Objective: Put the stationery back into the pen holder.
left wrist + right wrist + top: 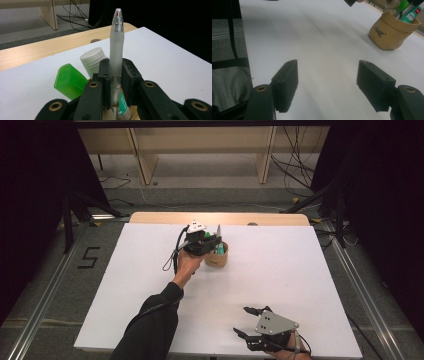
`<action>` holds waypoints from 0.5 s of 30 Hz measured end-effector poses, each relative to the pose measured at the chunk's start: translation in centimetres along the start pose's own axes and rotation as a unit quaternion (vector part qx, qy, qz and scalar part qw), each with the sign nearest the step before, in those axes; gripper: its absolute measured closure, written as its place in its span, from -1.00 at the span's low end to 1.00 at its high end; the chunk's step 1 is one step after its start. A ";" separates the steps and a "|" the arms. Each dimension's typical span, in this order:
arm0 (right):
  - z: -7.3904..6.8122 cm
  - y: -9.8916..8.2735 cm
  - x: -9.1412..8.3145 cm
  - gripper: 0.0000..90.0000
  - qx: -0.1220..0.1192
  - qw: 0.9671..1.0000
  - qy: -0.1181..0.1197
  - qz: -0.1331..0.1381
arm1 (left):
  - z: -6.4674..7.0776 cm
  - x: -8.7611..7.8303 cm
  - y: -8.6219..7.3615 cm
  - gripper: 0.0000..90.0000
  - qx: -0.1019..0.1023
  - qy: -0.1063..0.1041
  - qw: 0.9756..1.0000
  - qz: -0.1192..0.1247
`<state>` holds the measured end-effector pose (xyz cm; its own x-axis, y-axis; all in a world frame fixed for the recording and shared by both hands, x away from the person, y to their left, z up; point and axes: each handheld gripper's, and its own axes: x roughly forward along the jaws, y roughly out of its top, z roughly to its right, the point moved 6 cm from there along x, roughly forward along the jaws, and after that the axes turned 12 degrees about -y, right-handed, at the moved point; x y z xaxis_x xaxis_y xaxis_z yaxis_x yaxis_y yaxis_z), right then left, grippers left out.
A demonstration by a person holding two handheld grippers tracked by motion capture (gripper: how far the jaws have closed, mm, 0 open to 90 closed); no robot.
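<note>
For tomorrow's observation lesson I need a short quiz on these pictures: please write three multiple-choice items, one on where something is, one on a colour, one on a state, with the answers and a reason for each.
1. Where does the tan holder stand on the white table?
A. At the near right corner
B. Toward the far side, near the middle
C. At the near left edge

2. What colour is the flat cap beside the white ribbed cap?
A. Green
B. Red
C. Blue

3. What is the state of the left gripper?
A. Open over bare table
B. Shut on the frosted pen
C. Shut on the white ribbed cap

Answers:
1 B: the high view shows the holder well beyond the middle of the table, not far from its far edge.
2 A: the left gripper view shows it bright green.
3 B: its pads press on both sides of the upright pen.
</note>
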<state>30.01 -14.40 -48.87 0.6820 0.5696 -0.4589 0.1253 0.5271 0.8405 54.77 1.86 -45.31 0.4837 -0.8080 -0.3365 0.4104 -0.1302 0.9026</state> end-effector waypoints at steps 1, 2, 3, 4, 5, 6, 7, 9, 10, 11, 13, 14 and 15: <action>0.0 0.0 0.0 -0.23 0.000 1.000 0.000 0.001 | 0.0 0.0 0.0 0.73 -0.001 -0.002 1.000 -0.001; 0.1 0.0 0.0 -0.23 0.001 1.000 -0.001 0.001 | 0.0 0.0 0.0 0.70 -0.001 -0.002 1.000 -0.007; 0.1 0.0 0.0 -0.23 0.000 1.000 -0.001 0.000 | 0.0 0.0 0.0 0.62 -0.001 0.000 1.000 -0.012; 0.1 0.0 0.1 -0.23 0.000 1.000 -0.001 0.000 | 0.1 0.0 0.0 0.52 -0.002 0.000 1.000 -0.014; 0.1 0.0 0.0 -0.23 0.000 1.000 -0.001 0.000 | 0.2 -0.1 0.1 0.39 -0.007 -0.004 1.000 -0.017; 0.1 0.0 0.0 -0.23 0.000 1.000 -0.001 0.000 | 0.3 -0.2 0.1 0.29 -0.011 -0.007 1.000 -0.018; 0.1 0.0 0.0 -0.23 0.000 1.000 -0.001 0.000 | 0.3 -0.3 0.1 0.16 -0.011 -0.003 1.000 -0.024; 0.1 0.0 0.0 -0.23 0.001 1.000 -0.001 0.000 | 0.7 -0.5 0.3 0.05 -0.007 -0.009 1.000 -0.026; 0.1 0.0 0.0 -0.23 0.000 1.000 -0.001 0.000 | 0.9 -0.7 0.4 0.05 -0.004 -0.013 1.000 -0.026; 0.1 0.0 0.0 -0.23 0.000 1.000 0.000 0.000 | 1.0 -0.9 0.4 0.03 -0.002 -0.014 1.000 -0.027; 0.1 0.0 0.0 -0.23 0.000 1.000 0.000 0.001 | 1.3 -1.3 0.6 -0.04 -0.005 -0.016 1.000 -0.026; 0.1 0.0 0.0 -0.23 0.000 1.000 -0.001 -0.001 | 1.4 -1.4 0.7 -0.11 -0.006 -0.018 0.999 -0.028; 0.1 0.0 0.0 -0.23 0.000 1.000 -0.001 0.000 | 1.5 -1.7 0.8 -0.14 -0.003 -0.019 0.999 -0.027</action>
<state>30.09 -14.45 -48.86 0.6837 0.5679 -0.4583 0.1250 0.5276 0.8402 53.08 2.30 -43.60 0.4305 -0.8211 -0.3747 0.4400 -0.1715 0.8814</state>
